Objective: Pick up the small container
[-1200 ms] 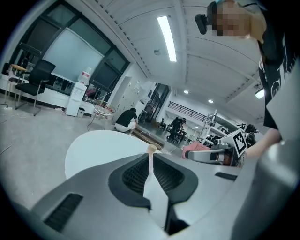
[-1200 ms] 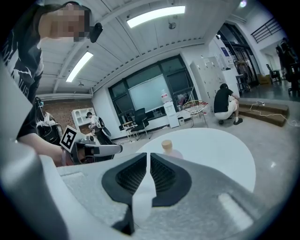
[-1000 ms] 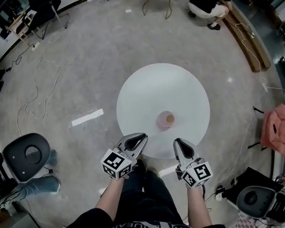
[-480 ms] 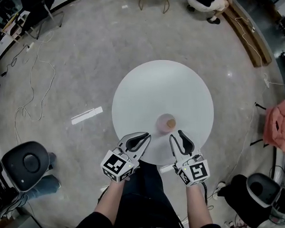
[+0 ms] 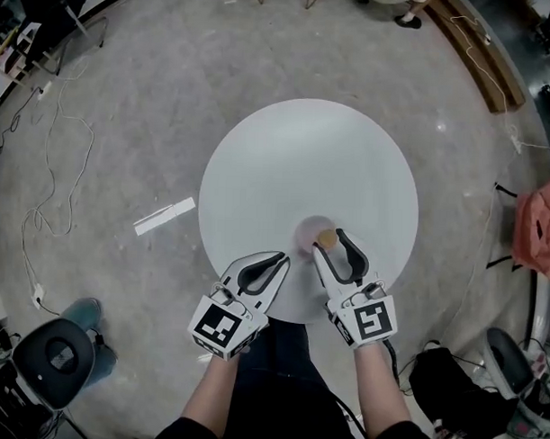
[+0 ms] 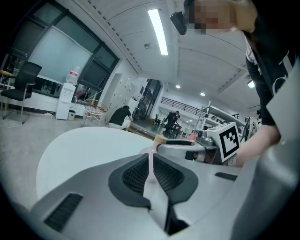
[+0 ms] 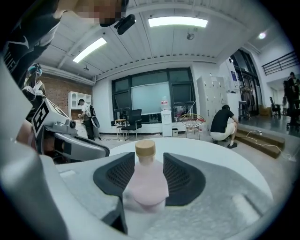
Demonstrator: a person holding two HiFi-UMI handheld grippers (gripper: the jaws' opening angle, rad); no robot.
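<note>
Overhead, we see the container [image 5: 327,236] near the table's [image 5: 295,152] near edge, wide top beyond; both grippers reach over that rim. The left gripper [image 6: 151,157] shows jaws together. The right gripper's [image 7: 145,161] jaws, just opening, stand spread around the container.

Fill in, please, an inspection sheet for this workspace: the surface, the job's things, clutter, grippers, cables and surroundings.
Surface: round white table, bare but for one item.
Job's things: small container, pink with a tan cap, upright near the table's front edge.
Clutter: nothing seen on the table.
Grippers: right hand-held gripper open, its jaws have just been opening, the container stands between them, pads not pressing it; left hand-held gripper shut, empty, over the front edge.
Cables: loose cables on the floor at the left, away from the table.
Surroundings: tape strip on the floor, black chair, wooden bench, pink cloth.
</note>
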